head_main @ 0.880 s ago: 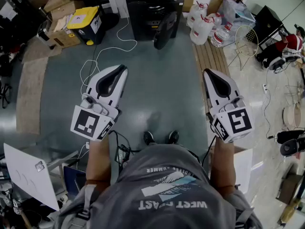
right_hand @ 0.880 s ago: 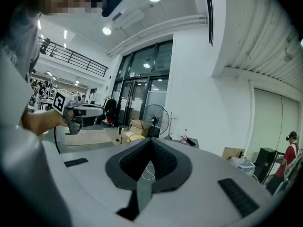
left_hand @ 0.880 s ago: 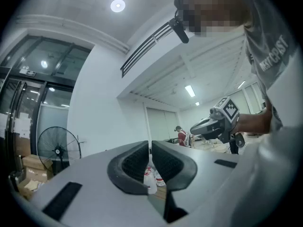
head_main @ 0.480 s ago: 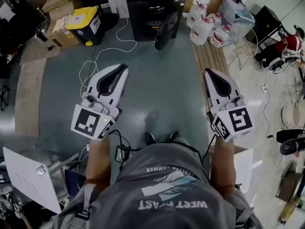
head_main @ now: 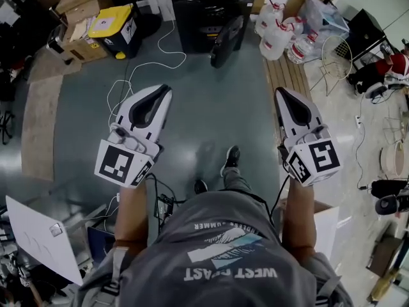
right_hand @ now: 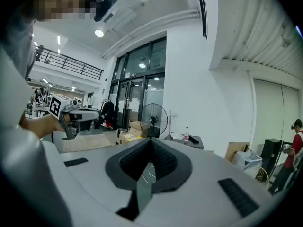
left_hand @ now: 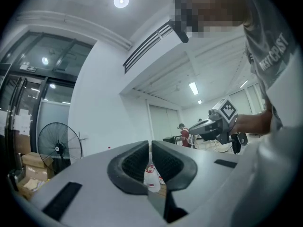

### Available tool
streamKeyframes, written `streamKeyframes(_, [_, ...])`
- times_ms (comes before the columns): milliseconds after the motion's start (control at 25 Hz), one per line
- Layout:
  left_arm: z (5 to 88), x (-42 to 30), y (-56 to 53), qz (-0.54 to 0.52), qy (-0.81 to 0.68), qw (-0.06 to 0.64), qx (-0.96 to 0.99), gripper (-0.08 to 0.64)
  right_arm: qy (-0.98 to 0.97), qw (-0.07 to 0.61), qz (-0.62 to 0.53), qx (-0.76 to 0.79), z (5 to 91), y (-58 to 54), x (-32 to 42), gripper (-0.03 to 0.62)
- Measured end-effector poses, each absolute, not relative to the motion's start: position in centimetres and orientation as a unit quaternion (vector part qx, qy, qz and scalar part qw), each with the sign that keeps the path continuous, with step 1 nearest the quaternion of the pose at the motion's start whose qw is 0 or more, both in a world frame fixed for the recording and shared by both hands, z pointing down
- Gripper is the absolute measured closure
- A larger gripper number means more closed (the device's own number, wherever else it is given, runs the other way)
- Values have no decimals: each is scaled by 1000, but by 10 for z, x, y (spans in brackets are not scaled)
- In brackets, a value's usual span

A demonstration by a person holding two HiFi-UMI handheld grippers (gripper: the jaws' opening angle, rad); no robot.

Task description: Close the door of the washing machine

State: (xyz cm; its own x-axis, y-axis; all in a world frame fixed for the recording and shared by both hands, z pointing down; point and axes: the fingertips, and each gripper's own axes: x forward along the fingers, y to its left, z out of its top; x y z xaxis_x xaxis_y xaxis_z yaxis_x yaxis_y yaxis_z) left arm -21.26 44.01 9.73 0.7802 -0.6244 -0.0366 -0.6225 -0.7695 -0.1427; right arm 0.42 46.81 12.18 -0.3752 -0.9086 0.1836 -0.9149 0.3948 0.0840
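Observation:
The black washing machine stands at the far end of the grey floor in the head view. Its dark door hangs open toward me on the right side of its front. My left gripper and my right gripper are held level, side by side, well short of the machine. Both are shut with nothing between the jaws. In the left gripper view the shut jaws frame white jugs far off, and the right gripper shows beside them. The right gripper view shows its shut jaws.
A yellow-lidded bin and cardboard boxes stand left of the machine. Water jugs and a wooden board are to its right. A white cable loops over the floor. A standing fan is by the wall.
The person has stepped forward: one foot now lies ahead of the other, and the machine sits slightly nearer. Both grippers stay shut and keep their places.

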Motion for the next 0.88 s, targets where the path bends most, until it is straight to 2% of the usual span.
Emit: streamKeyframes(880, [112, -96, 281, -40, 406, 69, -910, 525, -873, 89, 45, 478, 150, 268, 115, 565])
